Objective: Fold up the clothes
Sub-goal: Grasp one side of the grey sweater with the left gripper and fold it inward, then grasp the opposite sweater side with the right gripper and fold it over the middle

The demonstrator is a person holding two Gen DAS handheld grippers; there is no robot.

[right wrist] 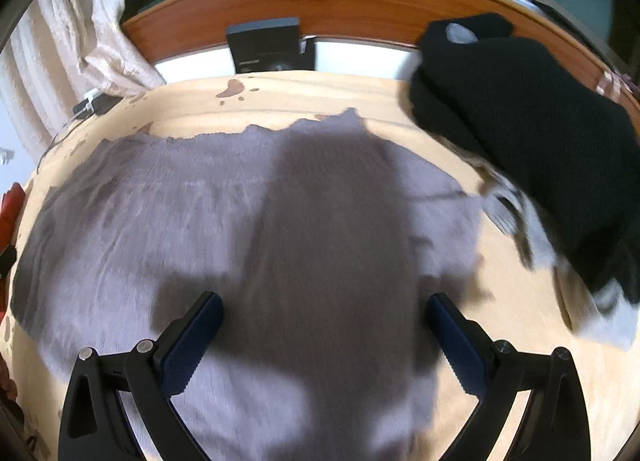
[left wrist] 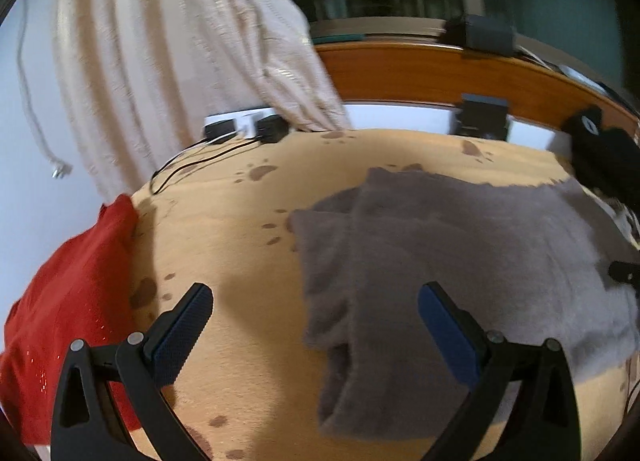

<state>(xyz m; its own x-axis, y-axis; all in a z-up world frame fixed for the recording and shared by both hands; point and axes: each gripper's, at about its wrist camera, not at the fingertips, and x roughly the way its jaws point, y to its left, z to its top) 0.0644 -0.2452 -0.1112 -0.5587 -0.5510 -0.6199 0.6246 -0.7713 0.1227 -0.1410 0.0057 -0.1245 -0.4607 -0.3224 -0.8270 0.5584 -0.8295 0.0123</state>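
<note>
Jaws spread wide and empty on both sides: your left gripper (left wrist: 316, 301) hovers over the left edge of the grey sweater (left wrist: 440, 261), its left finger above bare blanket and its right finger above the knit, while your right gripper (right wrist: 324, 313) hangs over the sweater's middle (right wrist: 248, 229), neither one pinching any cloth. The grey sweater lies spread flat on the tan paw-print blanket (left wrist: 240, 229) that covers the bed, with one panel folded in along its left side as the left wrist view shows it. To the sweater's left, at the blanket's edge, a red garment (left wrist: 68, 301) lies heaped. To the sweater's right, a black knit garment (right wrist: 532, 133) is piled near the wooden headboard (right wrist: 340, 1), with a patterned light-and-dark piece (right wrist: 516, 213) lying just beside the sweater's right edge. Beyond the sweater, a dark box (right wrist: 266, 45) stands against the headboard. Farther left of the sweater, cream curtains (left wrist: 160, 41) hang down to the bed's corner, where a white power strip (left wrist: 244, 123) holds black plugs whose cables trail onto the blanket.
</note>
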